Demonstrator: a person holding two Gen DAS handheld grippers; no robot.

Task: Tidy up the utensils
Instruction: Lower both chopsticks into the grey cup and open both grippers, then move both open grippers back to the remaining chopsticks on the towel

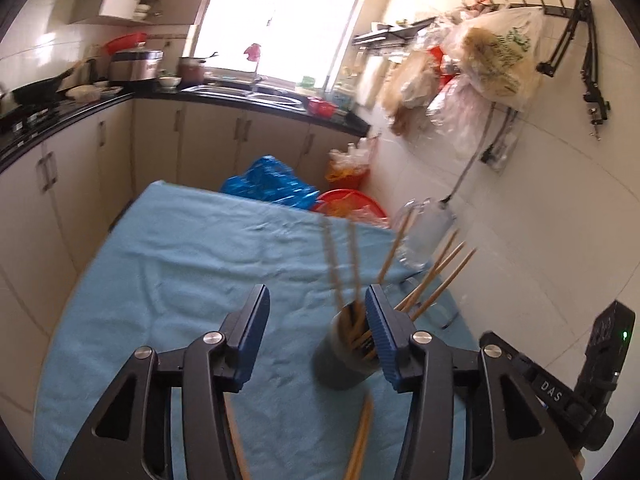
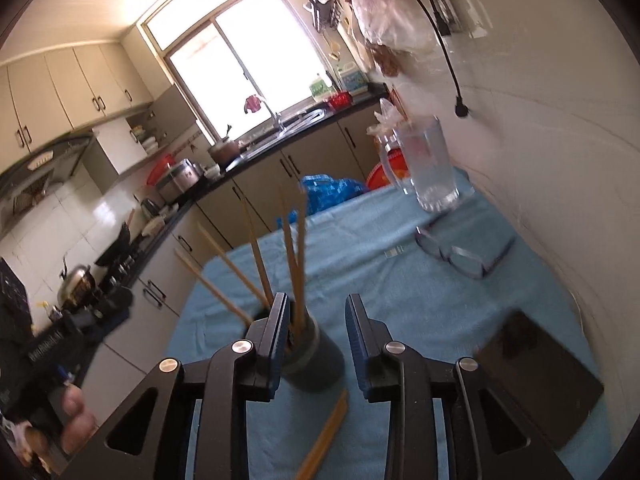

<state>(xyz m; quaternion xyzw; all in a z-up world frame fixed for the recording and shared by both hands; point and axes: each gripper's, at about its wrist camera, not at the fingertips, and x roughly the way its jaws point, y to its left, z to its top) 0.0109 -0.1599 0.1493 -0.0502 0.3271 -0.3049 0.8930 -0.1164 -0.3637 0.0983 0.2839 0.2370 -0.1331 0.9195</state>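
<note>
A dark cup (image 1: 340, 364) holding several wooden chopsticks (image 1: 340, 264) stands on the blue cloth (image 1: 180, 280). My left gripper (image 1: 316, 296) is open above the cloth, and its right finger (image 1: 380, 328) overlaps the cup's rim. Loose chopsticks (image 1: 360, 440) lie on the cloth below the cup. In the right wrist view the same cup (image 2: 320, 364) sits just beyond my right gripper (image 2: 317, 304), which is open with no pad pressing on anything. Its left finger (image 2: 276, 332) covers part of the rim. A pair of loose chopsticks (image 2: 324, 436) lies in front of the cup.
A clear glass mug (image 2: 428, 164) stands at the cloth's far right by the tiled wall, with spectacles (image 2: 460, 256) nearer and a dark flat slab (image 2: 540, 380) at the right edge. Kitchen counters and cabinets run along the left and back. Bags hang on the wall (image 1: 492, 60).
</note>
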